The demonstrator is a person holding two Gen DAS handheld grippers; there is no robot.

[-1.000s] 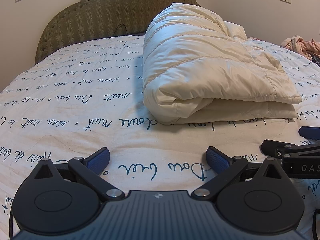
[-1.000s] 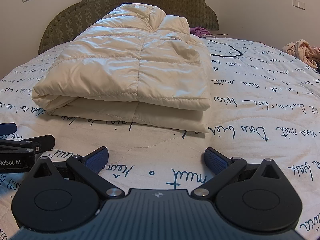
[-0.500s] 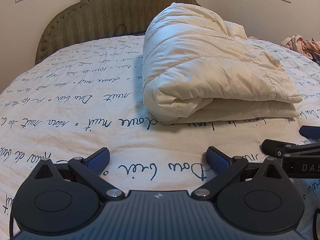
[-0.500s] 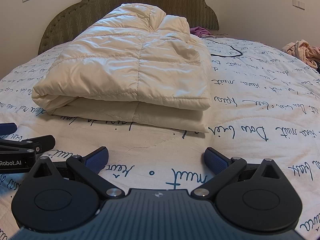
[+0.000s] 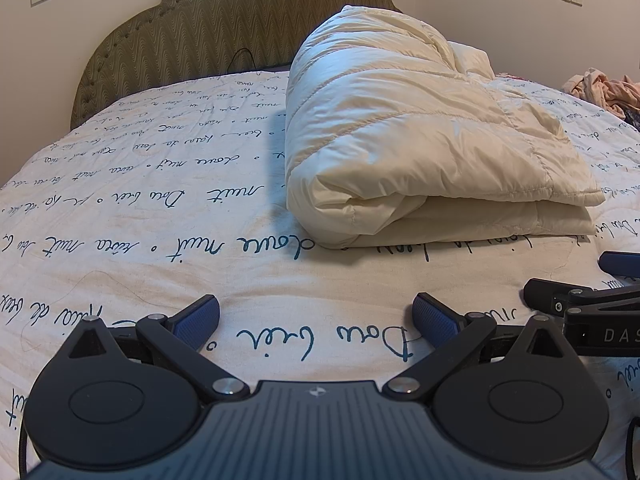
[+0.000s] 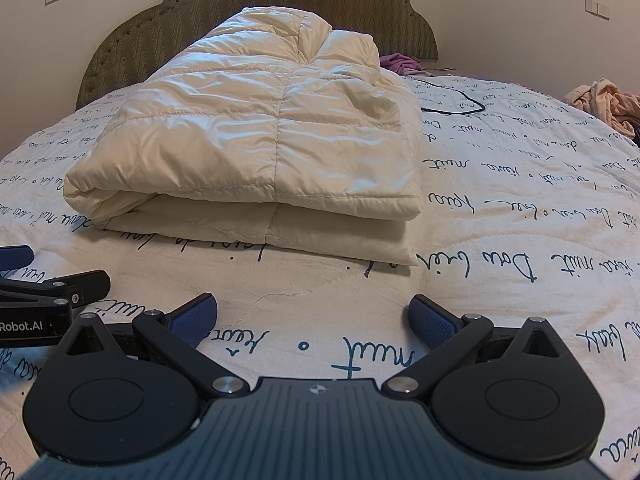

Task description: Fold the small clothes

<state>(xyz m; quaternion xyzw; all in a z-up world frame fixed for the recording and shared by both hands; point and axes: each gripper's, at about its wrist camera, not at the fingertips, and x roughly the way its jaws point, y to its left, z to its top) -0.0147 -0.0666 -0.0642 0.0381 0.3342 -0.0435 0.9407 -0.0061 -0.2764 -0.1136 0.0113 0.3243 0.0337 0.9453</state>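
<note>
The left gripper (image 5: pixel 316 316) has its blue-padded fingers (image 5: pixel 198 320) spread wide with nothing between them, low over the script-printed bedspread (image 5: pixel 140 208). The right gripper (image 6: pixel 314 314) is likewise wide open and empty; its fingers (image 6: pixel 434 322) frame bare bedspread. Each gripper shows at the other view's edge, at 3 o'clock and 9 o'clock. The folded cream puffer jacket (image 6: pixel 256 152) lies on the bed at 12 o'clock of the right gripper, 1 o'clock of the left, apart from both. Behind it stands a green headboard (image 5: pixel 224 28); crumpled clothes (image 6: pixel 608 100) sit at 2 o'clock.
</note>
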